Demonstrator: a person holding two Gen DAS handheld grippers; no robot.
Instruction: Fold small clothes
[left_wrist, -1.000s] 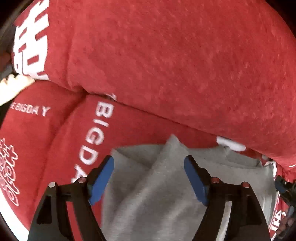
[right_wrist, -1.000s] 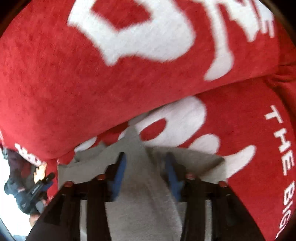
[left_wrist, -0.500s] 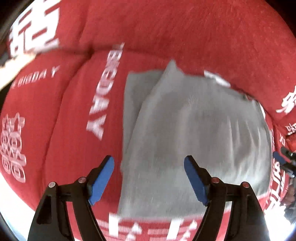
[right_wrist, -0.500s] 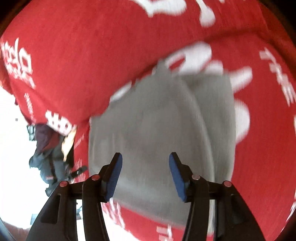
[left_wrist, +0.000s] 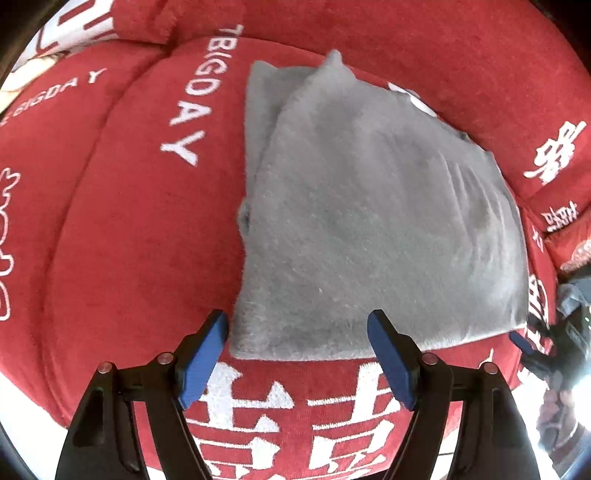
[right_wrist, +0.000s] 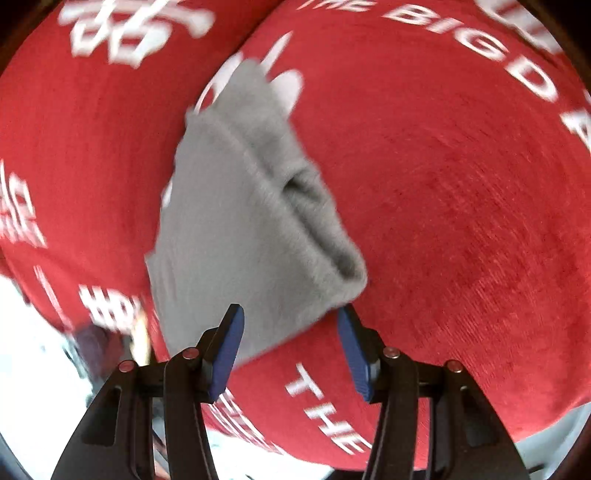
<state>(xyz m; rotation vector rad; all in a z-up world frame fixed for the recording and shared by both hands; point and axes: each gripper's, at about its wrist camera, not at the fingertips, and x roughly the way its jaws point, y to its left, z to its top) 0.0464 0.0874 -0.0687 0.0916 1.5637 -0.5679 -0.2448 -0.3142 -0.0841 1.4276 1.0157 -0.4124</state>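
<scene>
My left gripper (left_wrist: 297, 354) hangs with its blue pads spread wide and nothing between them, just short of the near edge of the grey garment (left_wrist: 369, 221). My right gripper (right_wrist: 290, 350) is spread the same way, empty, with the garment's near corner just ahead of its pads. I judge both are spread because the cloth has been let go and lies where it should.

The grey garment lies flat on the red sofa cushion (left_wrist: 129, 240), folded into a compact, roughly square packet. From the left wrist view, a lower layer peeks out along the far left edge, so the layers are not quite flush. From the right wrist view, I see the thick folded edge (right_wrist: 314, 221) facing me, with a small open pocket where the layers curl apart. The packet sits near the front of the seat, its far corner reaching toward the red back cushion (left_wrist: 406, 44). I would say the folding of this piece is about finished; at most the offset layer could be squared up or the curling edge pressed down.

There is no hard surface here. The cloth rests on soft, plush red upholstery printed with white lettering (left_wrist: 188, 96) and large white characters along the front edge, so it will sag a little under pressure. At the right edge of the left wrist view I can make out my other gripper and a hand (left_wrist: 557, 402), against bright light. The room beyond is blown out and blurred; I cannot tell what is there.
</scene>
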